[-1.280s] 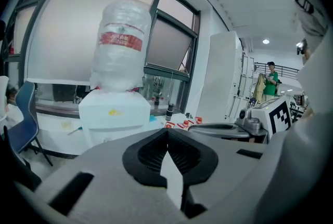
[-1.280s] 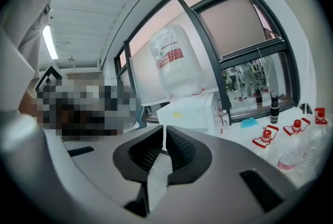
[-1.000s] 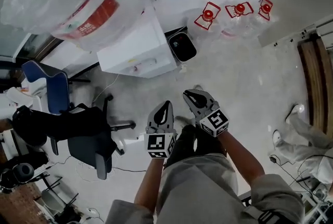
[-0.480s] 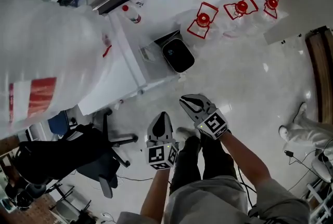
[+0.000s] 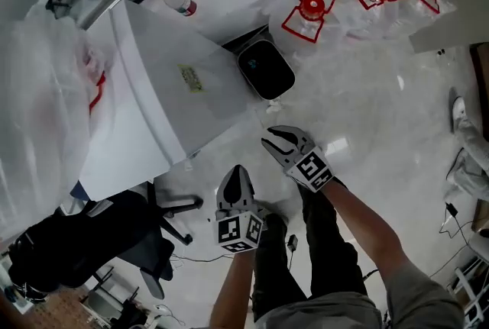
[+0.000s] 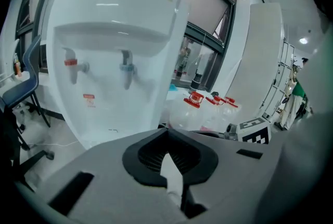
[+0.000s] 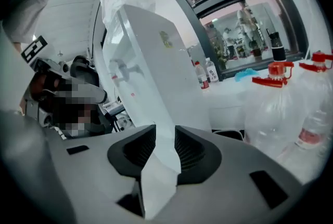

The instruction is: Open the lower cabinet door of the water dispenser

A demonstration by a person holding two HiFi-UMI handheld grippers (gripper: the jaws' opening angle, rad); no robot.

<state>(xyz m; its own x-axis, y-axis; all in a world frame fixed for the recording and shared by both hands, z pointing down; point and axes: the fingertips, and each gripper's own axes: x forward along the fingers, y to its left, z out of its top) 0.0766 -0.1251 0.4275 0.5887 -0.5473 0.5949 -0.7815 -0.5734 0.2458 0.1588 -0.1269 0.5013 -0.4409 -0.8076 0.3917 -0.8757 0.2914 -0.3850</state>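
Lowering my left gripper [image 5: 238, 172] and right gripper [image 5: 276, 141] toward the water dispenser [image 5: 179, 91].
Right gripper is opening, empty, readying for the lower cabinet door [image 6: 112, 114]; left gripper is sitting closed.

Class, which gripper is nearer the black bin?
Right. The right gripper, its empty jaws just opened, is just below the black bin in the head view; the left gripper is farther down-left.
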